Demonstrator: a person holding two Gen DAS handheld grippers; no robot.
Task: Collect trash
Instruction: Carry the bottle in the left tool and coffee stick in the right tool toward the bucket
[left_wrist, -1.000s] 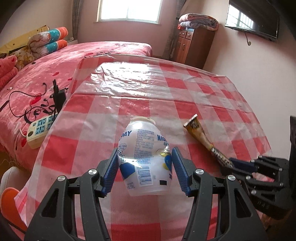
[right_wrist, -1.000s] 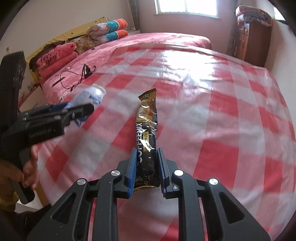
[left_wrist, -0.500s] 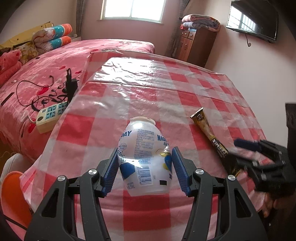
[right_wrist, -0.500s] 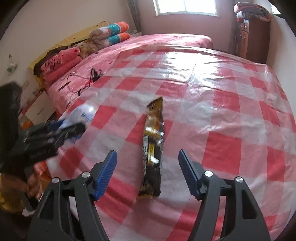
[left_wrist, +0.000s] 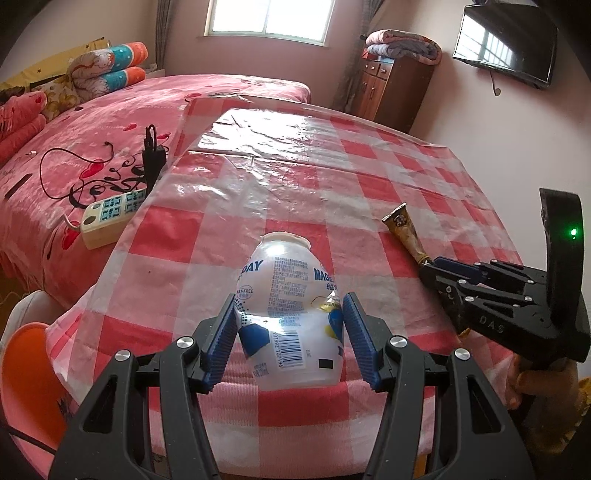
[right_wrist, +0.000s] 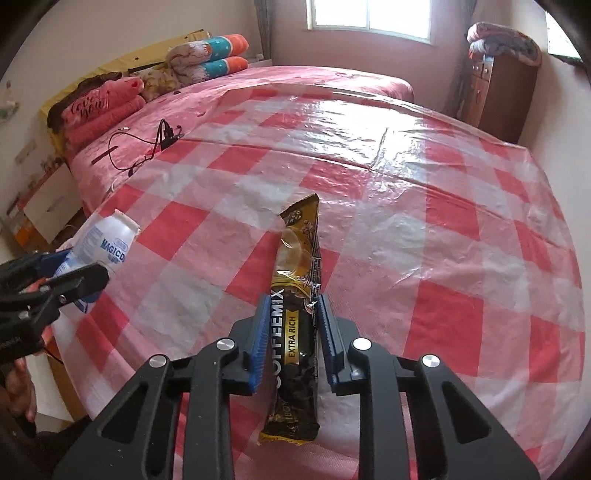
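Note:
A white plastic bottle with blue print is clamped between the blue pads of my left gripper, above the near edge of the checked table. The right wrist view shows the same bottle and the left gripper at the far left. A black and gold coffee sachet lies lengthwise between the pads of my right gripper. Its jaws are closing and the pads meet the sachet's edges. From the left wrist view, the sachet's far end pokes out of the right gripper.
A red and white checked plastic cloth covers the table. A pink bed beside it carries a power strip, a black charger and cables. An orange seat stands low on the left. A wooden cabinet and wall TV are behind.
The right jaws let go of the sachet, opened wide, then closed around it again. The left gripper drifted sideways along the table edge with the bottle still clamped.

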